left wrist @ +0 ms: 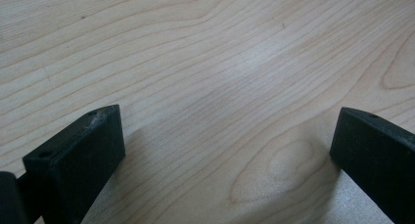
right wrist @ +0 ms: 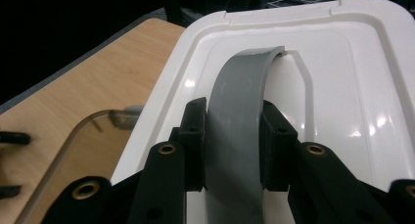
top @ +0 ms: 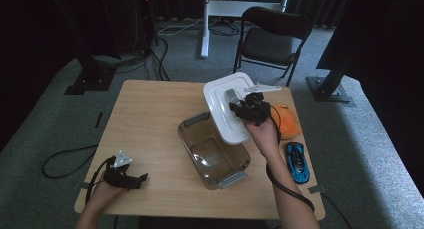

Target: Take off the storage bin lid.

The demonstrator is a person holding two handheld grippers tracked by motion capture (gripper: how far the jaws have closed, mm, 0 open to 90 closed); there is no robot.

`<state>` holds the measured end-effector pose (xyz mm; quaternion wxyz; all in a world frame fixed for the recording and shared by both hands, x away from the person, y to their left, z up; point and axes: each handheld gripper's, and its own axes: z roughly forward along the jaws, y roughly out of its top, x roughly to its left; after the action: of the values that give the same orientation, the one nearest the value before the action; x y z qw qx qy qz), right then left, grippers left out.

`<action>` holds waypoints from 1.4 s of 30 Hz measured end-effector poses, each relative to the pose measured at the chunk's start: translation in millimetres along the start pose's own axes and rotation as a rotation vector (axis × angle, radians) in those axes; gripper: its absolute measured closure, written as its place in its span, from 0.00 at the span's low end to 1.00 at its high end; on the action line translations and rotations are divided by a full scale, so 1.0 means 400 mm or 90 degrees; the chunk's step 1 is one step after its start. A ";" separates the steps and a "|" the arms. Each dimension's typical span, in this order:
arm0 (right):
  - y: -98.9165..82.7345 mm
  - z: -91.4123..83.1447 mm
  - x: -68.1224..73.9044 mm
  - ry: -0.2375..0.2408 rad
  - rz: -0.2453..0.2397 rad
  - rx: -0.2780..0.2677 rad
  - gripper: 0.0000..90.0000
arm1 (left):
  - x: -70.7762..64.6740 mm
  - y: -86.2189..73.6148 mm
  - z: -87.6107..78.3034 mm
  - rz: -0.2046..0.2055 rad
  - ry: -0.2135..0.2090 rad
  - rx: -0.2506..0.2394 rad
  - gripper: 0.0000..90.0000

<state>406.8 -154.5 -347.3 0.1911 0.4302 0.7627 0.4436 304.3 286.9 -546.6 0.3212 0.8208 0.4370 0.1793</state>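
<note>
High view first, going from left to right: at the lower left of the frame the left gripper (top: 141,178) rests low on the pale wooden table (top: 150,114), near its front edge, and its jaws stand wide apart with nothing between them. Left gripper view agrees, with just bare wood grain between the two black jaws, so this hand looks like it is waiting out of the way. In the middle of the high view sits the clear brownish plastic box with grey clip handles (top: 214,151), open on top and with nothing to see inside it. Just above and right of it, the white plastic lid with a grey arched handle (top: 225,109) is held up, tilted, over the far right end of the box. The right gripper (top: 237,107) is clamped tight on that grey handle (right wrist: 235,131), one jaw on each side, as the right gripper view makes plain; gripping the handle is the easy way to carry the big flat lid. I think the lid is held tipped so it stays clear of the box rim. At the right of the high view, an orange soft thing (top: 288,121) and a small blue toy car (top: 297,161) lie on the table, maybe waiting to go in the box.
</note>
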 end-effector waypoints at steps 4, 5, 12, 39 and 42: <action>0.004 0.015 -0.033 -0.005 0.015 -0.004 0.76 | 0.000 0.000 0.000 0.001 0.000 0.001 0.00; 0.004 0.018 -0.039 -0.005 0.022 -0.003 0.76 | 0.000 0.000 0.000 0.000 0.000 0.001 0.00; 0.009 0.052 -0.085 -0.020 0.038 0.001 0.76 | 0.000 0.000 0.000 0.000 0.000 0.001 0.00; -0.037 0.214 -0.187 -0.055 0.077 0.044 0.76 | 0.000 0.000 0.000 0.001 -0.001 0.001 0.00; -0.063 0.234 -0.187 -0.042 0.089 0.045 0.76 | 0.000 0.000 0.000 0.000 0.000 0.001 0.00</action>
<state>499.2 -174.4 -425.3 0.1690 0.5032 0.7392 0.4144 304.2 287.0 -546.5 0.3205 0.8213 0.4368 0.1787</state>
